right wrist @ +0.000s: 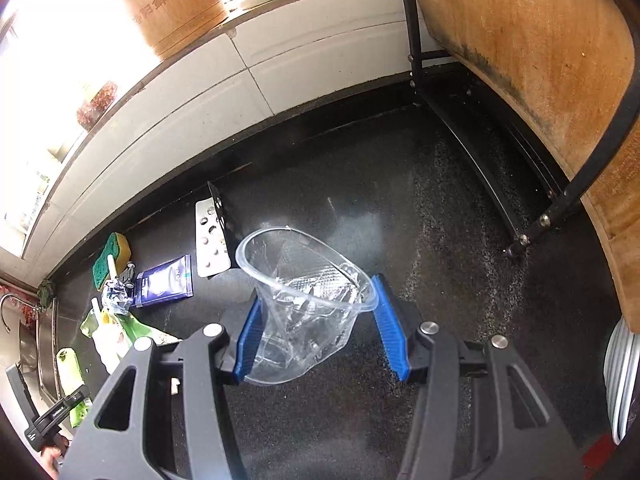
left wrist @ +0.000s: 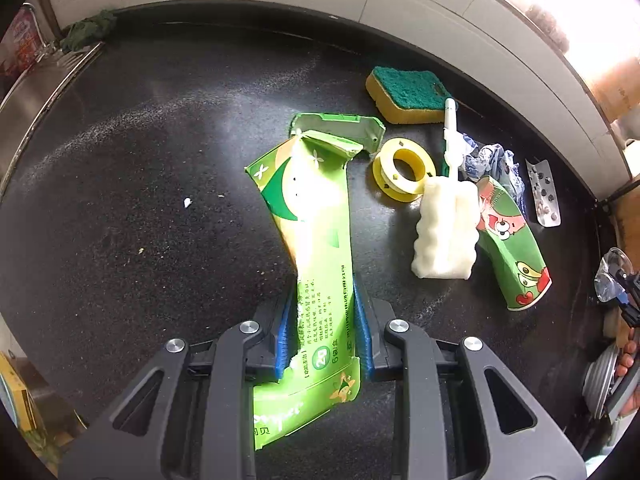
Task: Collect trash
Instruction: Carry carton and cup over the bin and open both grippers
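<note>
My left gripper (left wrist: pixel 323 316) is shut on a flattened green carton (left wrist: pixel 312 216), holding it over the black counter (left wrist: pixel 140 184). My right gripper (right wrist: pixel 316 312) is shut on a crumpled clear plastic cup (right wrist: pixel 304 300), held above the counter (right wrist: pixel 420 208). More trash lies on the counter: a green paper cup (left wrist: pixel 508 248), a crumpled wrapper (left wrist: pixel 492 160), an empty pill blister (left wrist: pixel 544 192), a yellow tape spool (left wrist: pixel 404 170) and a dark blue packet (right wrist: pixel 164 280).
A white foam brush (left wrist: pixel 444 232) and a yellow-green sponge (left wrist: pixel 408 94) lie near the trash. A steel sink (left wrist: pixel 36 92) is at far left. A black metal rack holding a wooden board (right wrist: pixel 540 80) stands at right. A tiled wall (right wrist: pixel 280 72) runs behind.
</note>
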Motion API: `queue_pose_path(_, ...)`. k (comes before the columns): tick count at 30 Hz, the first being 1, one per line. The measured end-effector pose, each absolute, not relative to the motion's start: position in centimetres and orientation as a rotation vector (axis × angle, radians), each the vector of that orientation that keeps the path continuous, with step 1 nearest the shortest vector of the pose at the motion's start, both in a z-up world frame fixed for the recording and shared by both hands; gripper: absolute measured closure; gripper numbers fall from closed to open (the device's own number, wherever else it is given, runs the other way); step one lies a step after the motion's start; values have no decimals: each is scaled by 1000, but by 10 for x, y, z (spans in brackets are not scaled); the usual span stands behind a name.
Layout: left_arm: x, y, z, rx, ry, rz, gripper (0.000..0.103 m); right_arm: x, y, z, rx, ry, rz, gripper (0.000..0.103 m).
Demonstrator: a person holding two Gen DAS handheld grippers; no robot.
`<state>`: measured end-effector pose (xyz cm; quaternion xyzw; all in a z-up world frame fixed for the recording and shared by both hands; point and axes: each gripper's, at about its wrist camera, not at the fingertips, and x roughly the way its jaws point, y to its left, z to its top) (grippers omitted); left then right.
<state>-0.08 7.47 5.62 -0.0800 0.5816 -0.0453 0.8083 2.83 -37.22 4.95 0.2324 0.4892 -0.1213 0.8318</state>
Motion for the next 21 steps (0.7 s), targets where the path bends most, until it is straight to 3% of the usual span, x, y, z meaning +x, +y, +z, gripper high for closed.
queue_pose_path(10, -27, 177, 77, -285, 1159, 107, 77, 45, -336, 82, 433, 987, -201, 52)
queue_pose_path(21, -108, 306, 106, -415, 1037, 417, 77, 109, -190, 104, 293, 998, 95, 52)
